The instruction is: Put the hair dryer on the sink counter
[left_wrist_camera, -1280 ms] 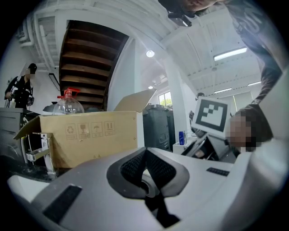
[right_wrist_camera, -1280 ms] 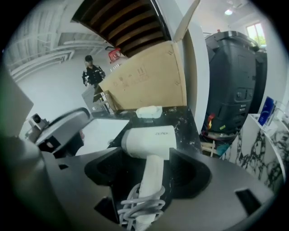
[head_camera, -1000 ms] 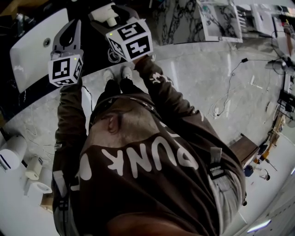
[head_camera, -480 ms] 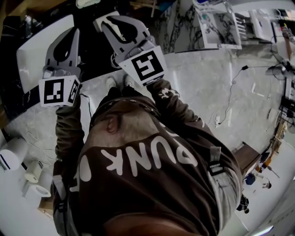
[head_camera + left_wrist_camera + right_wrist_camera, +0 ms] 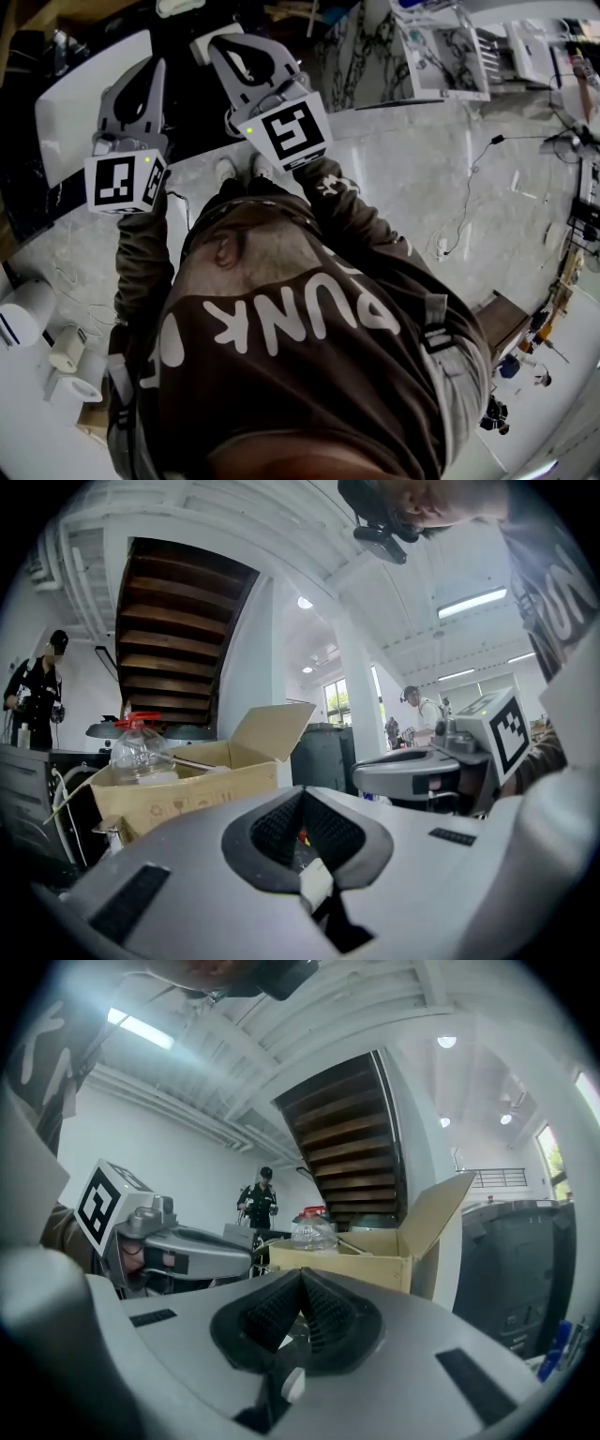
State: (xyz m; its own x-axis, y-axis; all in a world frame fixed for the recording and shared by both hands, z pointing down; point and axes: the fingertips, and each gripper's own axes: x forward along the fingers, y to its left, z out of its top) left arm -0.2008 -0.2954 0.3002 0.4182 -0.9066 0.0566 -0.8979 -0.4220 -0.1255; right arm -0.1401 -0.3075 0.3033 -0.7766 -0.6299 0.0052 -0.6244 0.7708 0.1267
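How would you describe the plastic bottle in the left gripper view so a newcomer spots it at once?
Start at the dark wooden staircase at upper left. Below it is an open cardboard box with one flap raised. The bottle shows above the box's left end. It is clear plastic with a red cap, the only see-through thing there.

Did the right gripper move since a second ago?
Yes. In the head view, the right gripper has pulled back toward the person's shoes, turned, and shut its fingers.
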